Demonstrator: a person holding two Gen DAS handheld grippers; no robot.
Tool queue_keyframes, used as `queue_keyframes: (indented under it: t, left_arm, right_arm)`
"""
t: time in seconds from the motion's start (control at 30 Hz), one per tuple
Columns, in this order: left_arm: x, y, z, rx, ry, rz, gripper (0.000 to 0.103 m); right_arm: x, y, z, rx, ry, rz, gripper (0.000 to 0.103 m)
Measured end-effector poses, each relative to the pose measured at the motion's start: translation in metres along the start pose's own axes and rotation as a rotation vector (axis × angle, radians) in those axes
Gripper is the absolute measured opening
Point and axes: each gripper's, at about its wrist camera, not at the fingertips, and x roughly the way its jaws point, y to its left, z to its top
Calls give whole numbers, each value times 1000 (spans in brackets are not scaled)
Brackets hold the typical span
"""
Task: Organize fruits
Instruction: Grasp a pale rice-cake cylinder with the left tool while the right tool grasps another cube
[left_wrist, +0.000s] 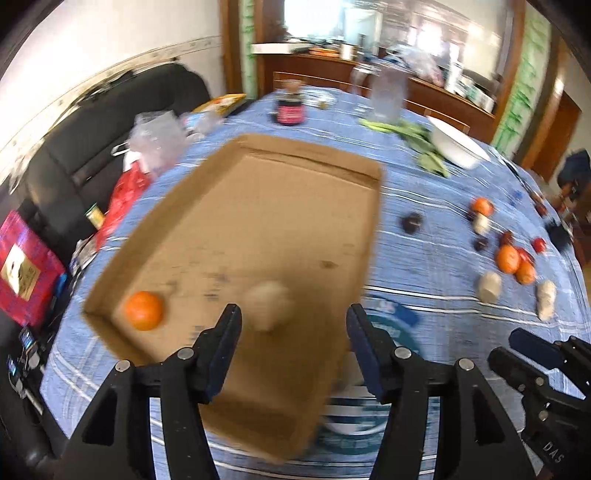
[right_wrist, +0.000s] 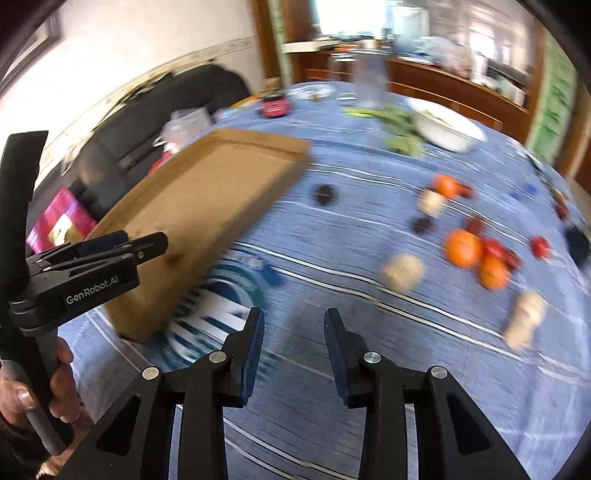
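A shallow cardboard tray lies on the blue cloth; it also shows in the right wrist view. Inside it sit an orange and a pale beige fruit. My left gripper is open above the tray's near end, just behind the beige fruit, holding nothing. My right gripper is open and empty over the cloth right of the tray. Loose fruits lie to the right: oranges, beige ones, small red ones and dark ones.
A white bowl, green leaves, a clear jar and a dark red-labelled jar stand at the table's far side. A black sofa and red boxes are left of the table.
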Motion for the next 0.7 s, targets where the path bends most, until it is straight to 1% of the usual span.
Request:
queue_keyframes:
  t: [0.03, 0.07, 0.1, 0.13, 0.17, 0.27, 0.33, 0.43, 0.5, 0.53, 0.6, 0.7]
  left_arm:
    - [1, -13, 0, 19, 4, -12, 59]
    - [3, -27, -1, 37, 9, -25, 59]
    - [4, -37, -1, 51, 12, -34, 59]
    - [5, -49, -2, 70, 17, -44, 59]
    - [7, -60, -3, 87, 24, -52, 60]
    - [10, -91, -9, 132, 39, -69, 60]
    - [13, -108, -11, 156, 53, -79, 61]
    - [17, -123, -11, 172, 71, -87, 62]
    - [18, -132, -11, 184, 77, -87, 62]
    - [19, -136, -12, 189, 80, -86, 64]
    - [22, -142, -11, 196, 88, -80, 66]
    - [29, -153, -6, 213, 98, -73, 66]
  right_arm:
    - [-5, -14, -5, 22, 5, -23, 40]
    - [-9, -25, -9, 39, 9, -42, 50]
    - [-13, -37, -13, 60, 7, -62, 55]
    - [-18, -51, -17, 85, -2, -83, 62]
    - [-23, -65, -21, 109, -12, -99, 65]
    - [-34, -106, -32, 185, -31, -162, 65]
    - [-40, -132, -40, 233, -37, -167, 65]
    - [-37, -166, -48, 315, 10, -140, 65]
    - [-37, -178, -53, 328, 4, -141, 65]
    - [-36, -181, -54, 322, 4, -147, 65]
    - [-32, -183, -52, 308, -3, -133, 65]
    - [-20, -182, -46, 296, -5, -109, 65]
